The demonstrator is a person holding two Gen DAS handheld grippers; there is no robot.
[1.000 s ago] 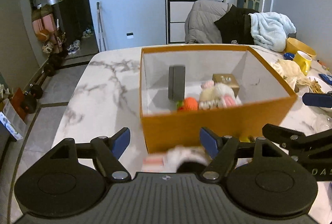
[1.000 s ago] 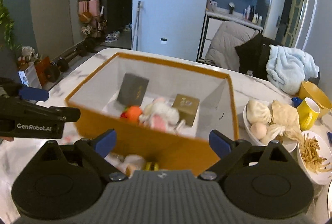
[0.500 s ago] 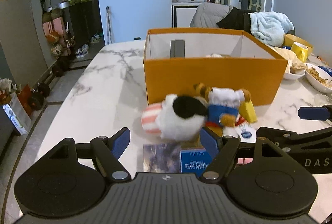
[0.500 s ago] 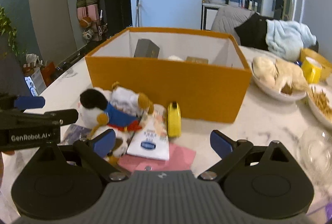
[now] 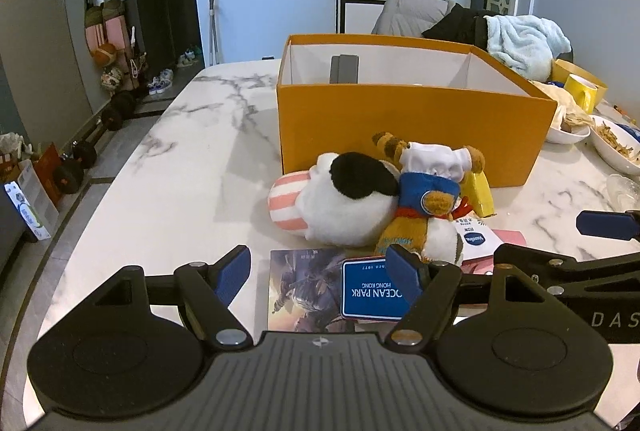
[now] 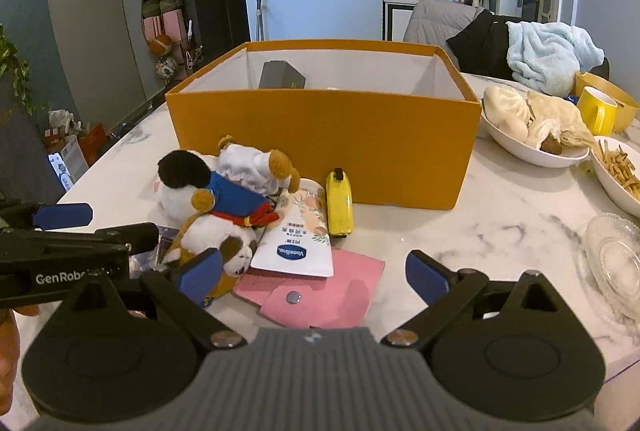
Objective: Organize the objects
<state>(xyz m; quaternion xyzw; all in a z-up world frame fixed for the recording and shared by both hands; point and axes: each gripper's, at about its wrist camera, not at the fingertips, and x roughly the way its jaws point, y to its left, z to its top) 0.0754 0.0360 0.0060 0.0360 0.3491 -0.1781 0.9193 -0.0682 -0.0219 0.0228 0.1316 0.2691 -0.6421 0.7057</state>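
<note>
An orange box (image 5: 408, 123) stands on the marble table (image 5: 188, 167), with a dark grey box (image 5: 344, 69) inside. In front of it lie a white plush with a black patch (image 5: 344, 207), a brown plush in blue and white (image 5: 428, 191), a yellow toy car (image 6: 339, 203), a Vaseline pouch (image 6: 298, 235), a pink wallet (image 6: 316, 291), a picture card (image 5: 304, 291) and a blue Ocean Park tag (image 5: 372, 295). My left gripper (image 5: 320, 277) is open and empty over the card. My right gripper (image 6: 312, 273) is open and empty over the wallet.
Right of the box are a white bowl of buns (image 6: 532, 135), a bowl of fries (image 6: 620, 175), a yellow mug (image 6: 598, 109) and a glass dish (image 6: 614, 259). The table's left edge (image 5: 80, 231) drops to a floor with dumbbells.
Both grippers have pulled back and down from above the box to table height in front of it. The loose plush toys and flat items have come into view. Both stay open.
</note>
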